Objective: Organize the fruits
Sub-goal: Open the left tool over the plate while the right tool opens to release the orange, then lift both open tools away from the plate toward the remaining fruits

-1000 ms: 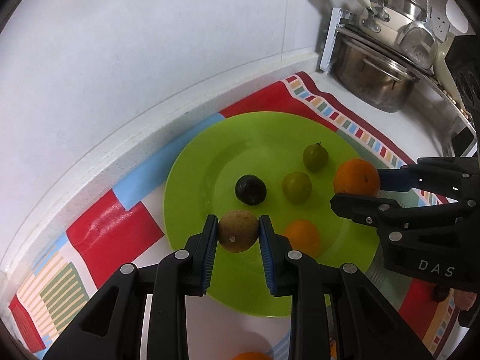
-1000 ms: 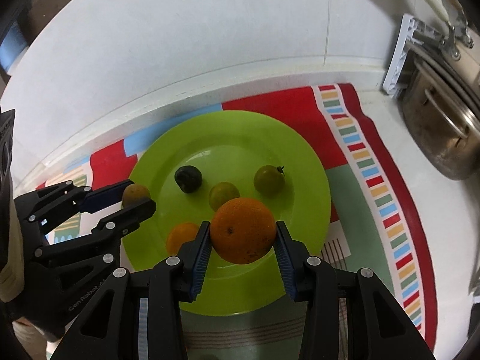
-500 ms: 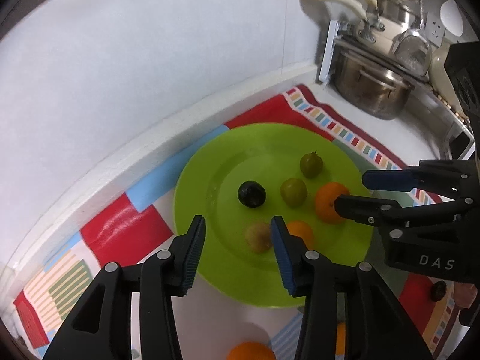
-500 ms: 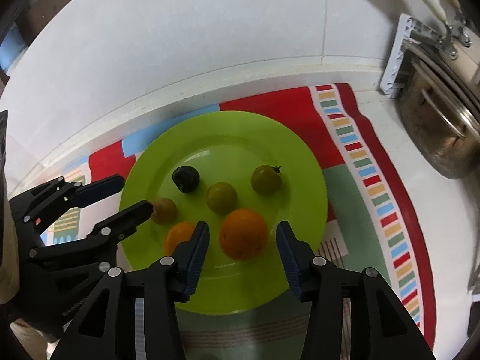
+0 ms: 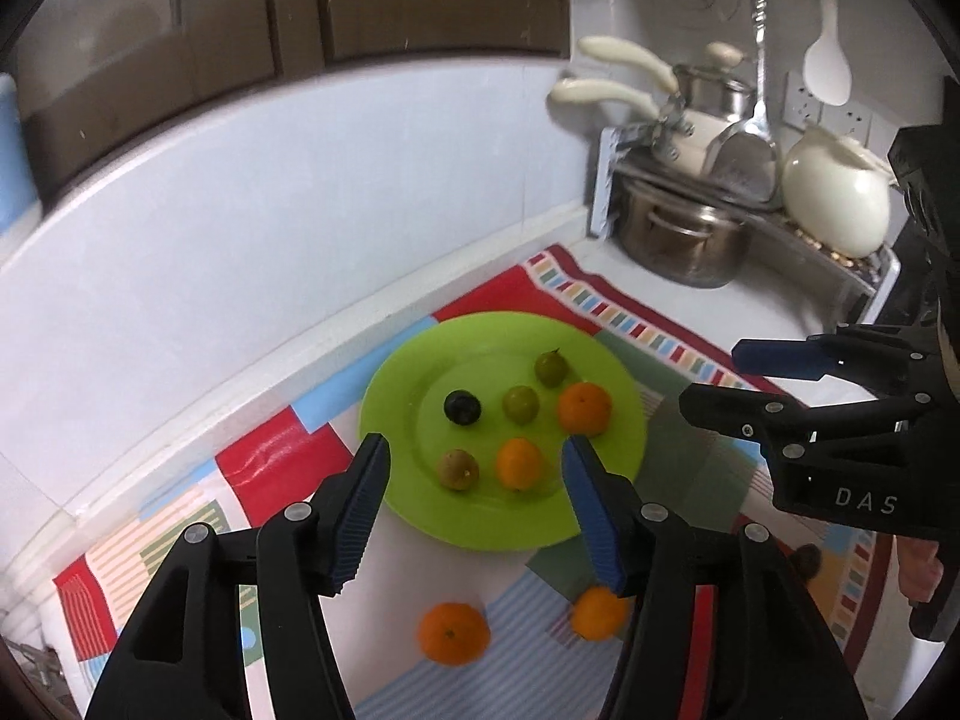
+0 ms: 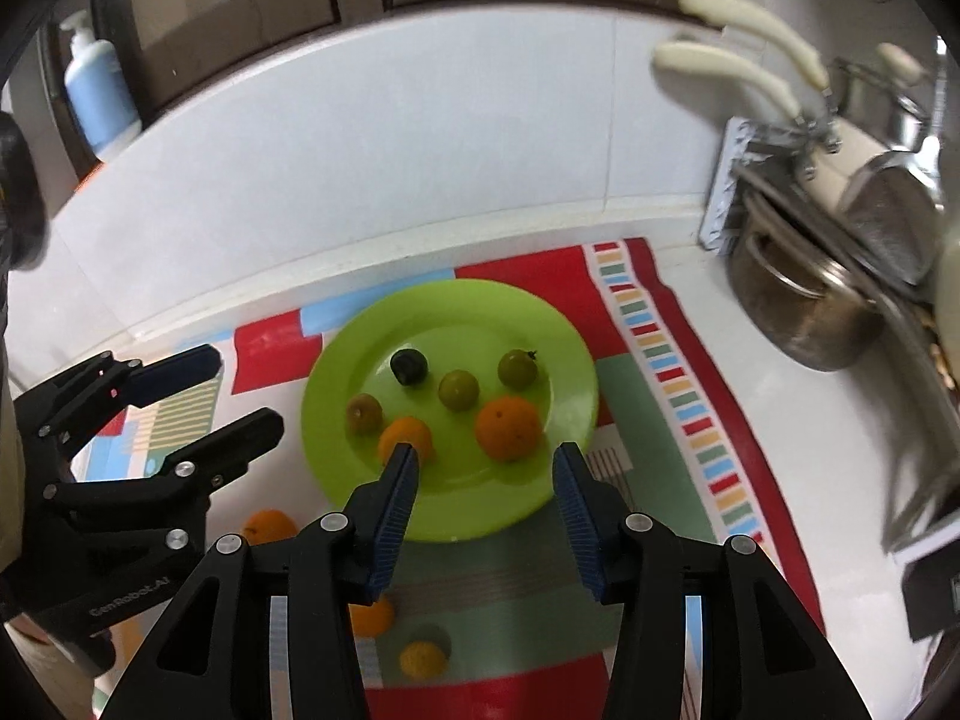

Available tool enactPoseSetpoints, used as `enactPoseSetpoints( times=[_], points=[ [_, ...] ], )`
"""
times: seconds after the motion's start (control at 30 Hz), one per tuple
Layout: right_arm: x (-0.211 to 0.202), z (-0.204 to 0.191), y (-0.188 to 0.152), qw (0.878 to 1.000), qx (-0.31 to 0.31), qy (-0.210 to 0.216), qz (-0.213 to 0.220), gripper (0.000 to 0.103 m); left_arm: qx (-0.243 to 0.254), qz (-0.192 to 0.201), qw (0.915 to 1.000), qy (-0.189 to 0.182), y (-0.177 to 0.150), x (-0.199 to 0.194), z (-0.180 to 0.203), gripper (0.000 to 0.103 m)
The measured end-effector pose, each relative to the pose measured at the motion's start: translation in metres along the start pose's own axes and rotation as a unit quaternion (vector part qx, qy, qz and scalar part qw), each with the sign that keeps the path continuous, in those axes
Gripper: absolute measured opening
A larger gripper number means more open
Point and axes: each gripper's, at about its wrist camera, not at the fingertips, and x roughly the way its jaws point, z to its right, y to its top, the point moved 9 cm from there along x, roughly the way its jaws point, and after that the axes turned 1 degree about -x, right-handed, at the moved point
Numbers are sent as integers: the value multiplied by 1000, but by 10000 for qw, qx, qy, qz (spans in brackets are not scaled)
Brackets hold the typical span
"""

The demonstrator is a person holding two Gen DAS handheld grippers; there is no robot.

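A green plate [image 5: 420, 360] [image 6: 360, 342] lies on a colourful mat and holds several fruits: a dark plum [image 5: 462, 407], two green fruits [image 5: 520, 403] [image 5: 550, 367], a large orange [image 5: 584, 408] [image 6: 507, 427], a small orange [image 5: 519, 463] [image 6: 405, 439] and a brown fruit [image 5: 458, 470] [image 6: 363, 413]. My left gripper [image 5: 474, 495] is open and empty, raised above the plate's near edge. My right gripper [image 6: 483, 501] is open and empty, raised above the plate's near side. Loose oranges [image 5: 453, 633] [image 5: 597, 612] [image 6: 268, 527] [image 6: 423, 659] lie on the mat before the plate.
A steel pot [image 5: 684, 240] [image 6: 804, 312], cream-handled pans [image 5: 624, 75] and a white teapot [image 5: 837, 204] stand on a rack at the right back corner. A white tiled wall [image 5: 270, 228] runs behind the mat. A blue soap bottle [image 6: 99, 90] stands on the ledge at left.
Both grippers opened, left the brown fruit and the large orange on the plate, and then pulled up and back away from it.
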Motion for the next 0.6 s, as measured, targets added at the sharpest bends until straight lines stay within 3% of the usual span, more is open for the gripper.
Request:
enactPoseSetpoints(
  times=[0.27, 0.37, 0.6],
  points=[
    [-47, 12, -15, 9989, 121, -214, 389, 53, 208, 380, 9991, -35, 3, -40, 29, 67],
    [-63, 19, -23, 9980, 217, -304, 506, 61, 318, 435, 9985, -79, 0, -50, 43, 70],
    [-90, 36, -49, 9948, 489, -585, 682, 61, 435, 535, 9976, -65, -14, -66, 66, 76]
  ],
)
